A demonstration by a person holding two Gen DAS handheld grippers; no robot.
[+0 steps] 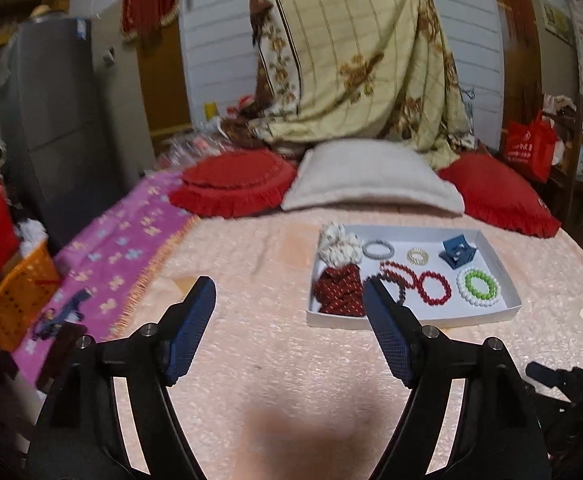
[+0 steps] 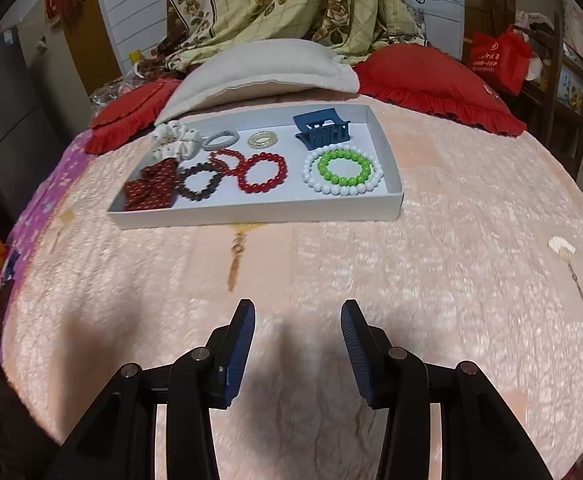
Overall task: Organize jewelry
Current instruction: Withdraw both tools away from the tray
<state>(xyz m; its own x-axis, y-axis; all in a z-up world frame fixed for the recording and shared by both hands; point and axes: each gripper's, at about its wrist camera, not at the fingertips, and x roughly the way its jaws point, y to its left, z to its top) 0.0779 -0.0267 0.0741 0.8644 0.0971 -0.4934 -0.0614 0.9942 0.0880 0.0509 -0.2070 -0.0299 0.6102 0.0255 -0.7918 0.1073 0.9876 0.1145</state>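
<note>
One piece is sitting outside the white tray (image 2: pixel 251 212): a pale hairpin (image 2: pixel 563 250) lying off to the right on the pink bedspread (image 2: pixel 331 264), stem trailing toward us. Left gripper (image 1: pixel 289 292) is hanging wide open, empty; right gripper (image 2: pixel 297 312), partly open and empty, is looking nearer.

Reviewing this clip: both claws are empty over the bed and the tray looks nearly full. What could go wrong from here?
1. The white hairpin lies alone on the fluffy blanket, far right of the tray; it may be overlooked, or the pile may snag it.
2. The dark bead bracelet, the red bead bracelet and another red one overlap; adding a piece could tangle them.
3. The light tray sits on soft bedding, so a nudge from the left claw might tip it.
</note>
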